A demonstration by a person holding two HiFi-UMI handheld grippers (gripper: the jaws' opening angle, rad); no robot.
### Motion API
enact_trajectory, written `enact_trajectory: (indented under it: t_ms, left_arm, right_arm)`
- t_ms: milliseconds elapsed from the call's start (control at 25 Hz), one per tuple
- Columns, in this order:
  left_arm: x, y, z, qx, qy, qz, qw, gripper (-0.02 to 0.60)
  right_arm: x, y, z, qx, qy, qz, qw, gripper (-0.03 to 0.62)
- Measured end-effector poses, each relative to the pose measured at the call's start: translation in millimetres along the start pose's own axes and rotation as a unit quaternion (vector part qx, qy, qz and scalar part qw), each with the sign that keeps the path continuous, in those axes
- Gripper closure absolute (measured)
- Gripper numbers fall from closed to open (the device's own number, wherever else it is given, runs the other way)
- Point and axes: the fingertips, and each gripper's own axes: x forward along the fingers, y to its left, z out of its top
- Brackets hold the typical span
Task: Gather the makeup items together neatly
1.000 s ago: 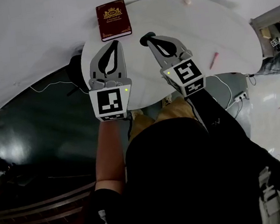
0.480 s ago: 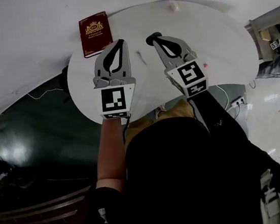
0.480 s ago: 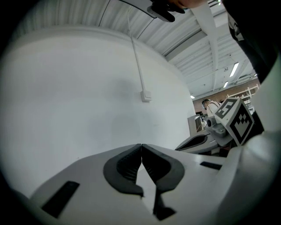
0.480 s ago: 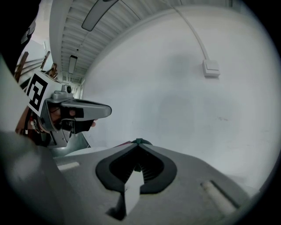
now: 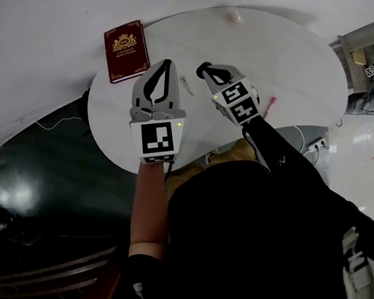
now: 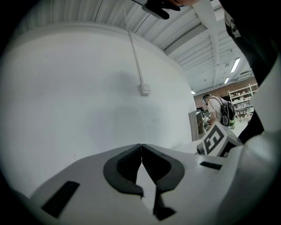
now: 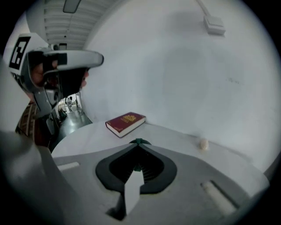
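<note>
**Head view and both gripper views, read left to right.** A round white table (image 5: 283, 50) carries everything.

- At its far-left edge lies a dark red book (image 5: 126, 51), which is not one of the makeup items.
- The left gripper (image 5: 165, 65) is above the table's middle-left. Its jaws are pressed together with nothing between them, and it points almost level at the wall.
- Just right of it, a thin pale sliver (image 5: 187, 87) lies on the table between the two grippers. It is too small to identify.
- The right gripper (image 5: 204, 70) tilts down toward the table's middle. Its jaws are closed, and a small dark-green item (image 7: 138, 142) shows at their very tips, apparently pinched there. The view is too poor to tell what kind of makeup item it is.
- Further right, a small cream piece (image 5: 233, 16) sits alone near the far edge.
- A slim pink stick (image 5: 270, 104) lies near the near-right edge, just beside the right gripper's body.

**Step in hand (judged):** the dark-green item is being carried to a gathering spot, and the loose pieces are still well apart.

**Next move (judged):** lower the right gripper until the item meets the table, then release it gently so it does not roll. After that, fetch the cream piece and the pink stick and lay them alongside it. The empty left gripper is free to take one of them.
</note>
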Motion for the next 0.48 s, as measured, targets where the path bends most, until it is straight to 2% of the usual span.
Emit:
enact_trajectory:
  t_ms: [160,240,480]
  left_arm:
    - [-3,7,-9,0.003,0.007,0.006,1.0000,0.571]
    - [-6,12,-20,-0.006,0.024,0.014,0.9996,0.571]
    - [-13,23,-31,0.000,0.038,0.028,0.9989,0.572]
  right_arm:
    - [29,-4,-46,0.014,0.071,0.006,0.997,0.588]
    - [40,-5,-66,0.017,0.101,0.001,0.995,0.588]
    - [65,-23,-108,0.030,0.154,-0.017,0.987,0.588]
